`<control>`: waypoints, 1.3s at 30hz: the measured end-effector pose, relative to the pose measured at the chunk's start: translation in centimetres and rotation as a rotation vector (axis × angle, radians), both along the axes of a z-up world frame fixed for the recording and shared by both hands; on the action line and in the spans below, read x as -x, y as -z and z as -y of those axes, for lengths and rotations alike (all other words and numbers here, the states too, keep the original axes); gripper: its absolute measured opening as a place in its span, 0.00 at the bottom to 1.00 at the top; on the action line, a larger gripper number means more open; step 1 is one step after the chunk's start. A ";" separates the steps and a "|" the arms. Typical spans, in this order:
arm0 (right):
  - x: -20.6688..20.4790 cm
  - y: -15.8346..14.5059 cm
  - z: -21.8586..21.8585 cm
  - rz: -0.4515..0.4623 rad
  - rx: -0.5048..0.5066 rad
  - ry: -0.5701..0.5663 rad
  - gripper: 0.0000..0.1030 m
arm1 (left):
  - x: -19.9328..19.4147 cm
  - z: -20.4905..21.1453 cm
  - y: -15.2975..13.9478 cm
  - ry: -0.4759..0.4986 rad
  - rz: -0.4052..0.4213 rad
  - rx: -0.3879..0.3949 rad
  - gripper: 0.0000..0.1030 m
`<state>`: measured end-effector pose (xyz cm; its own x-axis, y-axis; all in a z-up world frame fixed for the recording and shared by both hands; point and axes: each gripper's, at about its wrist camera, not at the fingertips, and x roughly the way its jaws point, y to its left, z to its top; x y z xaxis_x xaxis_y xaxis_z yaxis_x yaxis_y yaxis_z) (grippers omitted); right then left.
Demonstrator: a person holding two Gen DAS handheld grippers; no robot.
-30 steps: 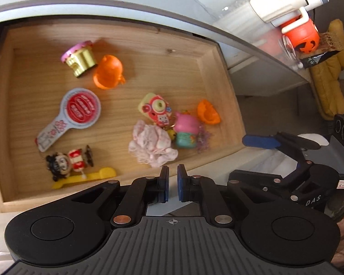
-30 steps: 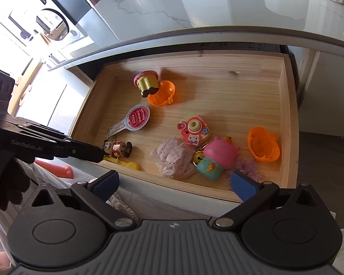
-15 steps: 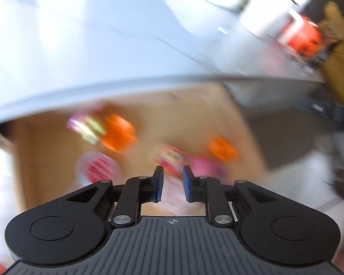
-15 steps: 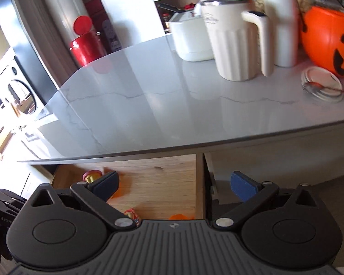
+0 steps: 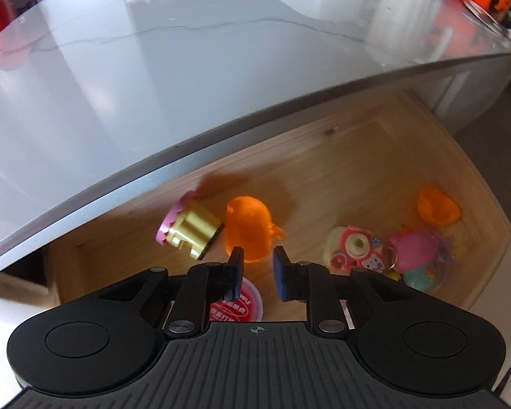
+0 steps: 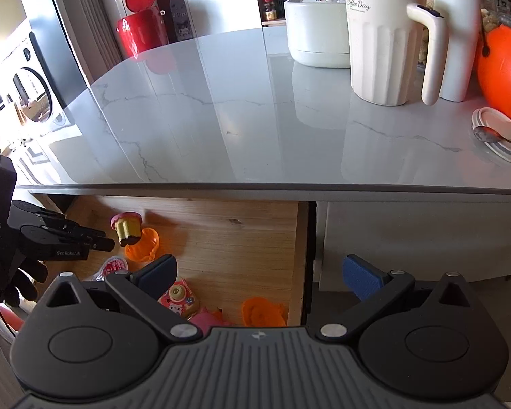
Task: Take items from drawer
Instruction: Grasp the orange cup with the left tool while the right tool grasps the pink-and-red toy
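Note:
The wooden drawer (image 5: 351,156) stands pulled out under a grey marble countertop (image 5: 194,68). In it lie a pink-and-gold cupcake toy (image 5: 190,230), an orange toy (image 5: 248,228), a red round paddle (image 5: 236,303), a pink camera toy (image 5: 354,248), a pink plush (image 5: 414,248) and an orange shell (image 5: 437,206). My left gripper (image 5: 258,272) hovers above the orange toy; its jaws are opening with nothing between them. The right wrist view shows it (image 6: 107,243) beside the cupcake toy (image 6: 127,226). My right gripper (image 6: 259,272) is wide open and holds nothing, above the drawer's front right (image 6: 238,231).
On the countertop (image 6: 255,119) stand a white ribbed mug (image 6: 381,41), a white pot (image 6: 315,30), an orange pumpkin bucket (image 6: 500,71) and a lid with a spoon (image 6: 499,136). A red bin (image 6: 139,30) stands beyond. A gloved hand (image 6: 24,279) holds the left gripper.
The left jaws have gone from shut to parted, and the left gripper has swung over the orange toy. The right gripper has risen and tilted up, so the countertop now fills its view.

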<state>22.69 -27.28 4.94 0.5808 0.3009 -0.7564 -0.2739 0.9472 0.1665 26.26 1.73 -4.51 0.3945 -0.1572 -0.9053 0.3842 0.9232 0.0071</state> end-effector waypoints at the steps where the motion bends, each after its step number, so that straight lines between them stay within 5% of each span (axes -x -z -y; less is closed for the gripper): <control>1: -0.1 0.1 -0.1 -0.005 0.004 0.002 1.00 | -0.3 0.2 0.2 0.003 0.007 -0.017 0.24; 8: -0.4 0.7 0.1 -0.027 0.011 0.004 1.00 | -1.9 -0.3 2.1 -0.072 -0.071 -0.097 0.22; 19: -0.8 1.0 -0.2 -0.061 0.007 0.005 1.00 | -5.7 -3.2 3.1 -0.351 -0.194 0.112 0.22; 25: -1.0 1.2 -0.1 -0.071 0.010 0.011 1.00 | -6.3 -3.5 4.4 -0.482 -0.208 0.120 0.23; 31: -1.0 1.1 -0.3 -0.068 0.020 0.010 1.00 | -6.0 -3.2 3.3 -0.393 -0.254 0.179 0.08; 39: -2.2 0.6 -1.1 -0.165 -0.027 -0.045 1.00 | 0.6 -8.5 -4.9 -0.266 -0.111 0.342 0.07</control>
